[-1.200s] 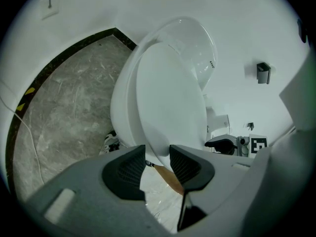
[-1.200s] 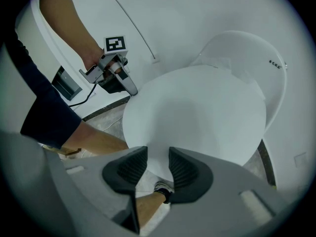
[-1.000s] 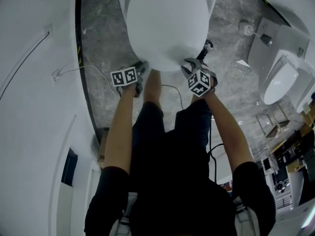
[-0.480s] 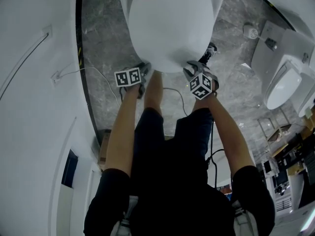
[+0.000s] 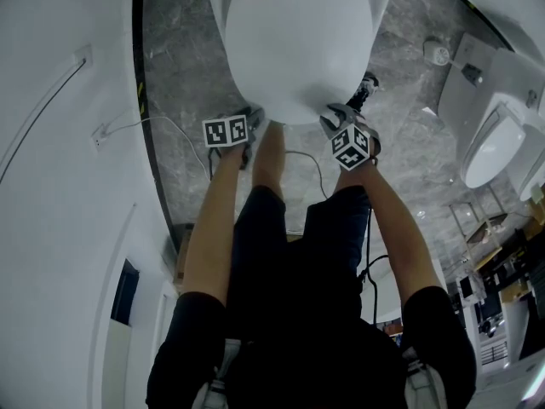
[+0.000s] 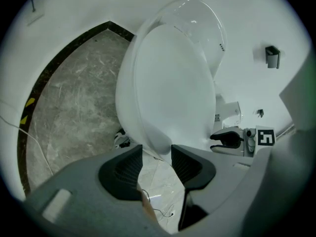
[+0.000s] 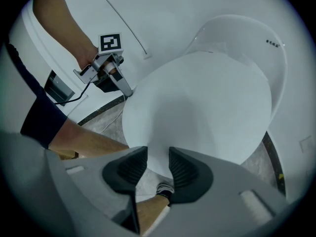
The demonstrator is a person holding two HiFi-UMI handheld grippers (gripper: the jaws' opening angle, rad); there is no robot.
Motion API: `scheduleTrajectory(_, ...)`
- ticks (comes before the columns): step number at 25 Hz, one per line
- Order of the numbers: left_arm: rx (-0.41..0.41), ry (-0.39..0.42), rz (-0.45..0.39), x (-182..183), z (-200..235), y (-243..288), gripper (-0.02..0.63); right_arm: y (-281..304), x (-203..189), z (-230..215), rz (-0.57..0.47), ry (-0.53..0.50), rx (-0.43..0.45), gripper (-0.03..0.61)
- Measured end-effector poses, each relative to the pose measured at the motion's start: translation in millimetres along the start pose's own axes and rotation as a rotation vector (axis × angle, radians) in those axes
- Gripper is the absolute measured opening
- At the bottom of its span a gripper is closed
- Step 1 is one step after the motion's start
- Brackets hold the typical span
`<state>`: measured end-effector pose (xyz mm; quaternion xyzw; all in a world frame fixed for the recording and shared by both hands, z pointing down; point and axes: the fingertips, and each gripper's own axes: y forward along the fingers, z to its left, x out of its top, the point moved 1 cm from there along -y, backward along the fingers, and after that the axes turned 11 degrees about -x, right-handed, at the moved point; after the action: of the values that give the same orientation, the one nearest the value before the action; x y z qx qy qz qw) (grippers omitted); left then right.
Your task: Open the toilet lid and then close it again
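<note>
The white toilet lid [image 5: 289, 49] lies down over the bowl, its front edge toward the person. My left gripper [image 5: 254, 116] is at the lid's front left rim. In the left gripper view its jaws [image 6: 157, 157] have just been opening and stand open, with the rim [image 6: 157, 144] between them and a gap at the pads. My right gripper [image 5: 334, 111] is at the front right rim. In the right gripper view [image 7: 158, 164] the lid's edge [image 7: 155, 154] fills the space between its pads, which press on it.
Grey marble floor [image 5: 183, 66] surrounds the toilet. A white cable [image 5: 162, 119] runs across it at the left, by the curved white wall [image 5: 60, 186]. A urinal [image 5: 487, 147] hangs at the right. The person's legs and a shoe [image 5: 366, 83] stand close to the bowl's front.
Both grippers have sunk a little at the lid's front edge. The lid has settled flatter onto the bowl.
</note>
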<state>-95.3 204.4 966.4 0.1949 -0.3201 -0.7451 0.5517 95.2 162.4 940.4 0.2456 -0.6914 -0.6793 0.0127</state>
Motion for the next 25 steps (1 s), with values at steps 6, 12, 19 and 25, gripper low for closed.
scheduleTrajectory(6,0.046,0.083,0.039,-8,-19,-12,0.181,-19,4,1,0.028,0.029,0.007,0.141)
scheduleTrajectory(12,0.025,0.218,0.008,17,-55,-43,0.181,-60,29,-6,-0.014,0.028,-0.018,0.141)
scheduleTrajectory(19,0.033,0.481,-0.047,42,-131,-101,0.061,-149,64,-16,-0.096,0.064,-0.036,0.005)
scheduleTrajectory(25,-0.076,0.698,-0.059,47,-210,-163,0.011,-226,78,-12,-0.146,0.107,-0.022,0.003)
